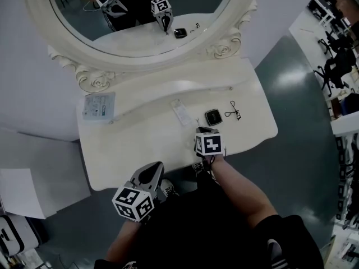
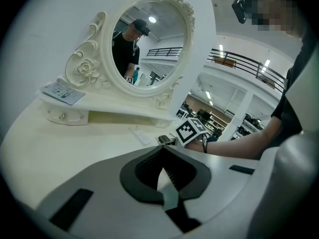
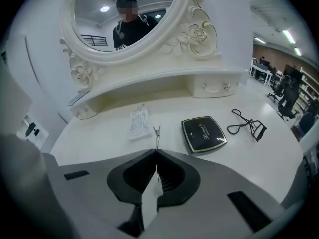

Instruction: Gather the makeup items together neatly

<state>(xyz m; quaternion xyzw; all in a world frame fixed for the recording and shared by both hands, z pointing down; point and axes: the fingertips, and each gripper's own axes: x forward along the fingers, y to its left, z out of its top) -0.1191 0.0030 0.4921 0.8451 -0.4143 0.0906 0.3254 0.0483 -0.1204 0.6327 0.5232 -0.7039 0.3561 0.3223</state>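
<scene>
My right gripper (image 1: 205, 130) (image 3: 156, 151) hovers over the white vanity table (image 1: 134, 150), shut on a thin metal tool like tweezers (image 3: 156, 135) that sticks out past its tips. Just beyond it lie a black compact (image 3: 203, 134) (image 1: 213, 117), a black eyelash curler (image 3: 247, 124) (image 1: 234, 112) to the right, and a flat white sachet (image 3: 139, 123) (image 1: 182, 112) to the left. My left gripper (image 1: 159, 166) (image 2: 162, 151) hangs at the table's front edge, shut, with nothing in it.
An oval mirror (image 1: 140, 21) in an ornate white frame stands on a raised shelf with small drawers at the table's back. A pale blue packet (image 1: 99, 105) (image 2: 63, 91) lies on the shelf's left end. A white box (image 1: 22, 192) sits on the floor at left.
</scene>
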